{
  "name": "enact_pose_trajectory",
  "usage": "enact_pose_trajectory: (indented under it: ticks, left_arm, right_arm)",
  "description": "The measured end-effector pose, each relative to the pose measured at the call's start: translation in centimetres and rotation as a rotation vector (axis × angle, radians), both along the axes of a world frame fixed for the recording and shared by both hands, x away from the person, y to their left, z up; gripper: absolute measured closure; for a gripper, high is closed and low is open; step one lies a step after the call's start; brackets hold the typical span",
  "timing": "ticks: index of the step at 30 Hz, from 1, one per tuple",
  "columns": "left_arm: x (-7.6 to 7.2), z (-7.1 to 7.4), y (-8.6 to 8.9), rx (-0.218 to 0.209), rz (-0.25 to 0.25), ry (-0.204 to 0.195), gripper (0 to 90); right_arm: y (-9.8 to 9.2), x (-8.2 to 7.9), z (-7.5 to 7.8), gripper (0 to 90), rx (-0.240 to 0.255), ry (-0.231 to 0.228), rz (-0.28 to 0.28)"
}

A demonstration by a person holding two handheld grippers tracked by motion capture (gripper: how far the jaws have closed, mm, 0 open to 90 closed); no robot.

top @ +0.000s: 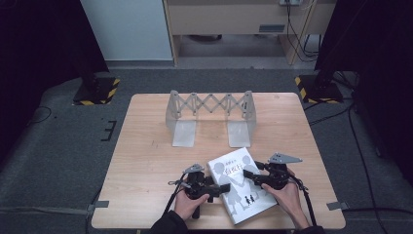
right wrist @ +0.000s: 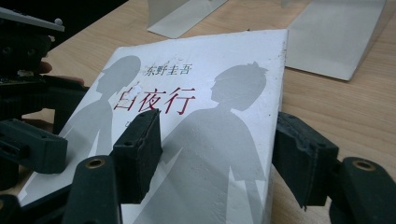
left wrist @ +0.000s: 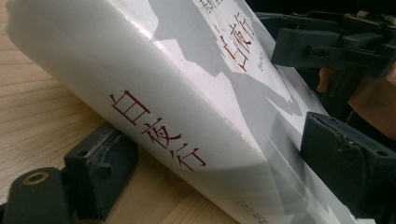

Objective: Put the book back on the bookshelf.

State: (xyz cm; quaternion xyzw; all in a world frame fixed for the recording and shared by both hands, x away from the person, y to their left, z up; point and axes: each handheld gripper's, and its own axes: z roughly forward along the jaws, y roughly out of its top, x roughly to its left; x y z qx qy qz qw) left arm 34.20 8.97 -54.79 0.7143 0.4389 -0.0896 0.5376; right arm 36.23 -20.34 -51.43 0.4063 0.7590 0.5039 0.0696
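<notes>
A thick white book (top: 241, 187) with grey silhouettes and red characters lies at the front of the wooden table (top: 146, 146). My left gripper (top: 225, 187) is at its left, spine edge. In the left gripper view the spine of the book (left wrist: 187, 93) runs between the jaws, one tucked under its lower edge and one on the cover, so the left gripper (left wrist: 224, 161) looks shut on it. My right gripper (top: 247, 174) is at the book's upper right. Its own view shows the right gripper (right wrist: 219, 154) open, one jaw over the book (right wrist: 210, 121) cover, the other beside its right edge.
A grey metal expanding book rack (top: 210, 114) with two flat base plates (right wrist: 336, 37) stands behind the book, mid-table. Bare wood lies to the left and right. Two stands with yellow-black bases (top: 97, 90) sit on the carpet beyond the table's far corners.
</notes>
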Motion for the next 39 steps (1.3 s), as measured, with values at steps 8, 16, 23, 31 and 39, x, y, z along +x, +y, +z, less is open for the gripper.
enact_pose_trajectory:
  ticks: [8,16,23,31,39]
  left_arm:
    - [0.0,-0.1,0.1,-0.022,0.007,0.009,11.7]
    - [0.0,-0.1,0.1,-0.022,0.011,0.011,12.5]
    - [0.3,-0.1,0.7,-0.032,0.026,0.04,16.8]
    - [0.6,0.0,1.2,-0.035,0.036,0.053,18.5]
    - [0.9,-0.3,0.6,-0.047,0.033,0.027,15.2]
  right_arm:
    - [-0.4,-0.1,-0.2,35.1,-0.043,0.013,-0.01]
    - [-0.6,-0.4,-0.7,37.2,0.01,0.051,-0.029]
    - [-0.5,-0.6,-0.8,48.5,0.058,0.04,-0.068]
    - [-0.1,-0.9,-0.8,57.0,0.104,0.05,-0.094]
    - [0.1,-1.3,-0.6,57.8,0.103,0.049,-0.09]
